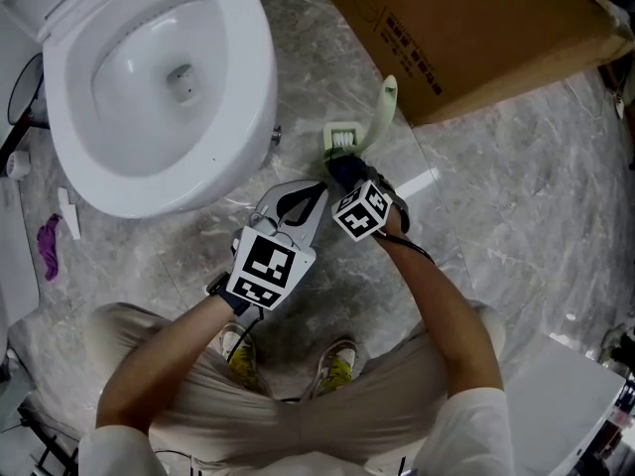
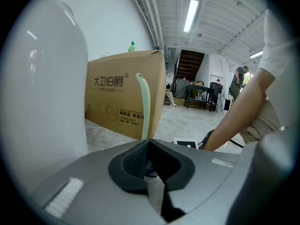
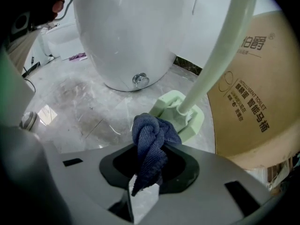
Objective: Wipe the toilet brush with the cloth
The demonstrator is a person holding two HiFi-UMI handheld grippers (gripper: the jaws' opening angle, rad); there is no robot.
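A pale green toilet brush (image 1: 347, 135) stands on the marble floor between the toilet and the box, its curved handle (image 1: 388, 95) rising away from me. My right gripper (image 1: 347, 178) is shut on a dark blue cloth (image 1: 339, 170), which sits right at the brush head. In the right gripper view the bunched cloth (image 3: 152, 137) sticks out of the jaws just short of the brush head (image 3: 180, 114). My left gripper (image 1: 319, 188) is shut beside the right one, with nothing seen in it. From the left gripper view the brush handle (image 2: 143, 104) stands upright ahead.
The white toilet bowl (image 1: 149, 87) fills the upper left. A large cardboard box (image 1: 466, 28) lies close behind the brush. A purple scrap (image 1: 48, 244) and a small white piece (image 1: 69, 212) lie on the floor at left. My shoes (image 1: 335, 367) are below the grippers.
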